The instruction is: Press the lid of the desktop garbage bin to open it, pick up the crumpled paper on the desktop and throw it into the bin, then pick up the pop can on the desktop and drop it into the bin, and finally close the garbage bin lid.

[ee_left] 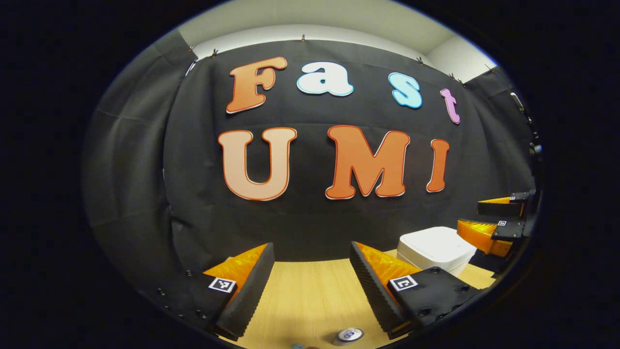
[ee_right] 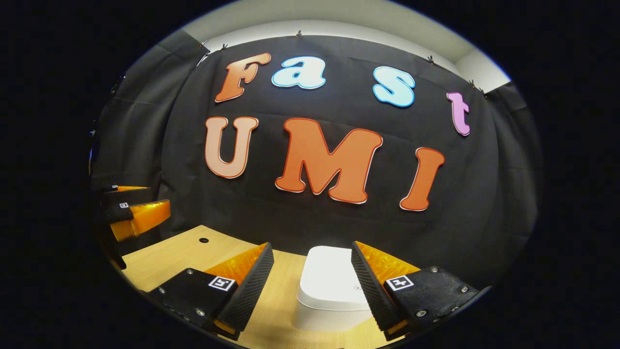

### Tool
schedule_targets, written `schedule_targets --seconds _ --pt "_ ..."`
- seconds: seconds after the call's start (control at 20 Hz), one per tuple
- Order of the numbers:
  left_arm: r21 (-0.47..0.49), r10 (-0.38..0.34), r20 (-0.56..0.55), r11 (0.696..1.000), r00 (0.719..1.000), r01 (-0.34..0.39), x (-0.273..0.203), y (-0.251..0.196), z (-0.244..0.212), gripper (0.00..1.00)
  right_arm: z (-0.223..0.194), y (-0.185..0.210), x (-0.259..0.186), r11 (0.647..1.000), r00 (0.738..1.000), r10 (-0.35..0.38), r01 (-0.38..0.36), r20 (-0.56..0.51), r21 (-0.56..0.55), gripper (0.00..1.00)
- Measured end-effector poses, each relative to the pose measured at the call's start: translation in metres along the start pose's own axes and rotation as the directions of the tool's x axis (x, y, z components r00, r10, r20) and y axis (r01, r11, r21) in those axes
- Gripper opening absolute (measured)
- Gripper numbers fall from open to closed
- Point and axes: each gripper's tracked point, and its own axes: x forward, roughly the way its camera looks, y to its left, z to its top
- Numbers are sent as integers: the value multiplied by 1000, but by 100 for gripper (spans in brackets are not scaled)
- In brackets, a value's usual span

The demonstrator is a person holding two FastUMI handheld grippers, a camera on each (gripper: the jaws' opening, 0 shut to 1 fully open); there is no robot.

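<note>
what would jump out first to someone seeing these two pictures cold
The white garbage bin, lid shut, stands on the wooden desktop straight ahead of the open right tool in the right gripper view. In the left gripper view the open left tool hangs over bare wood, with the top of the pop can at the bottom edge. The bin sits off to its right.

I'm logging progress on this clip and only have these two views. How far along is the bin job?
Nothing looks done yet. The white plastic desktop bin has its lid down, and the silver pop can stands on the wooden desktop. In hand: the right gripper, open, points at the bin, seemingly about to press the lid. The left gripper is open, holding nothing. Left: open, paper, can, close.
</note>
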Motion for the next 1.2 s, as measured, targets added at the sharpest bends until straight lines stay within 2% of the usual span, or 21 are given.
schedule_targets --seconds 0.1,0.3,0.5,1.2 --pt "6 13 9 1000 1000 -13 6 -1 4 99 -4 1 4 1000 1000 10 -9 -12 11 97" --pt "-18 -6 3 1000 1000 6 11 -17 2 99 -6 2 13 1000 1000 16 -16 -9 20 97" --pt "-1 20 20 1000 1000 -20 13 -12 6 100 -9 3 16 1000 1000 21 -21 -9 11 97" --pt "17 37 44 999 998 -38 5 -9 14 100 -9 12 14 998 999 48 -48 -5 26 97"
